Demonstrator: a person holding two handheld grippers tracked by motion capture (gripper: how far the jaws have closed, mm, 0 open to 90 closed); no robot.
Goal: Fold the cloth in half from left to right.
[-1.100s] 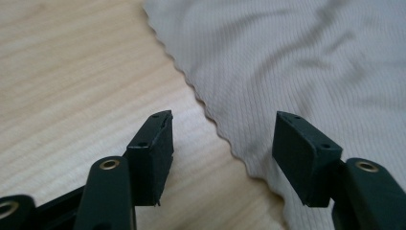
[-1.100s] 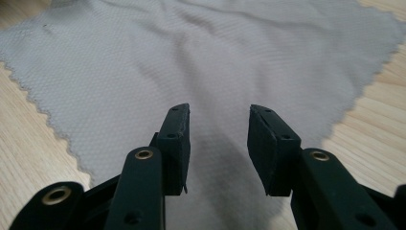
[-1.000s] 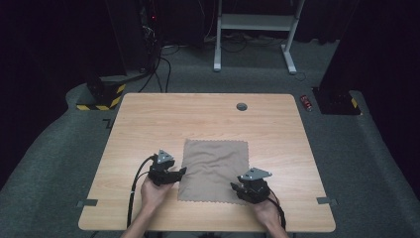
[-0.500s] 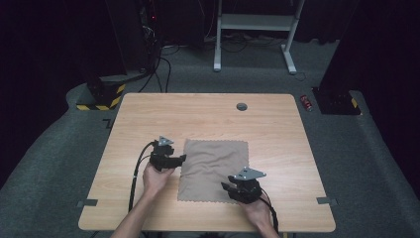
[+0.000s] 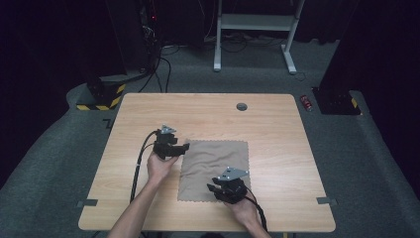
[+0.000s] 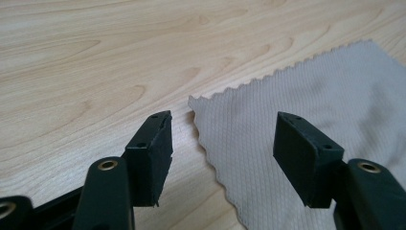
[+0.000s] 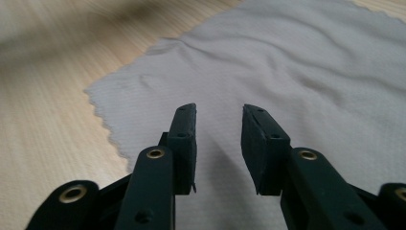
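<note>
High view looks forward and down over my light wooden table (image 5: 277, 148). My gripper views sit low, close, looking along my jaws; all share the tan zigzag-edged cloth (image 5: 213, 161).

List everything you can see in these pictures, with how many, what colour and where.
cloth: one, grey-brown, zigzag edges, lying a little rumpled on the near middle of the table
table: one, light wood, centre of the high view
round cap: one, dark, in the tabletop near the far edge
small can: one, red, on the floor by the table's far right corner
white frame: one, on the floor behind the table
striped base: one, yellow and black, floor at far left
left gripper: one, black, jaws open astride the cloth's corner
right gripper: one, black, jaws just been closing, low over the cloth, a gap left between them
</note>
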